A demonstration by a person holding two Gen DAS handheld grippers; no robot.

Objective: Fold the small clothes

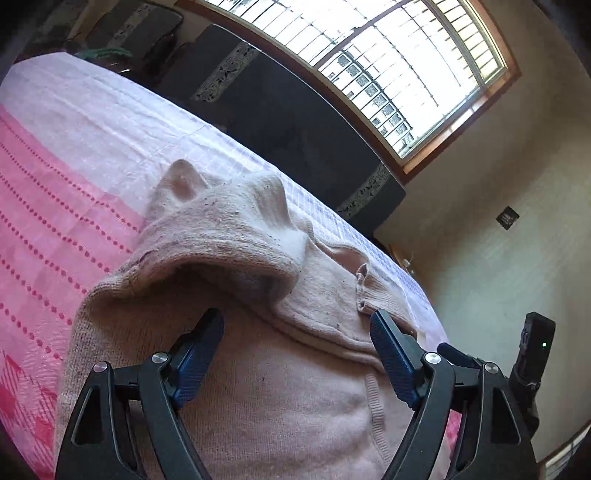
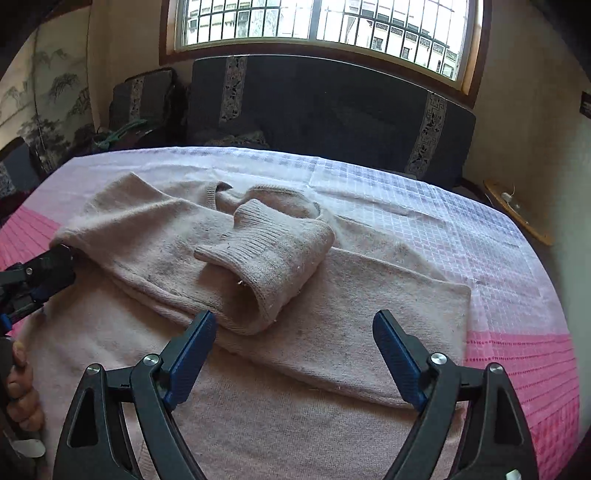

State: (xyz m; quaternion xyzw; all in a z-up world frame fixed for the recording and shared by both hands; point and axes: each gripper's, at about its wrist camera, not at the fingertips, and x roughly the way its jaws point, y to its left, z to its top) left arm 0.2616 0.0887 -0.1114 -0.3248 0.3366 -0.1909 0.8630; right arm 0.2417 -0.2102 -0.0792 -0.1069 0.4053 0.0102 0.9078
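- A pink-and-white woven bedspread (image 2: pixel 498 236) covers the bed below a barred window (image 2: pixel 317 22) and dark headboard (image 2: pixel 332 110).
- The pale pink knitted sweater (image 2: pixel 258 369) lies mid-bedspread, neck toward the headboard, sleeves folded across.
- Left tool (image 1: pixel 297 323) and right tool (image 2: pixel 295 323): both wide, empty.

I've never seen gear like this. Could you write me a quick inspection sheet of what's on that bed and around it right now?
Surface: bedspread, pink and white, checked.
Job's things: one beige sweater lying on it, both sleeves folded over the body, cuffed sleeve on top.
Clutter: nothing seen on the bedspread besides the sweater.
Grippers: left gripper jaws open over the sweater, nothing between them; right gripper jaws open, holding nothing.
Cables: nothing seen.
Surroundings: barred window, dark headboard, painted screen, wooden shelf.
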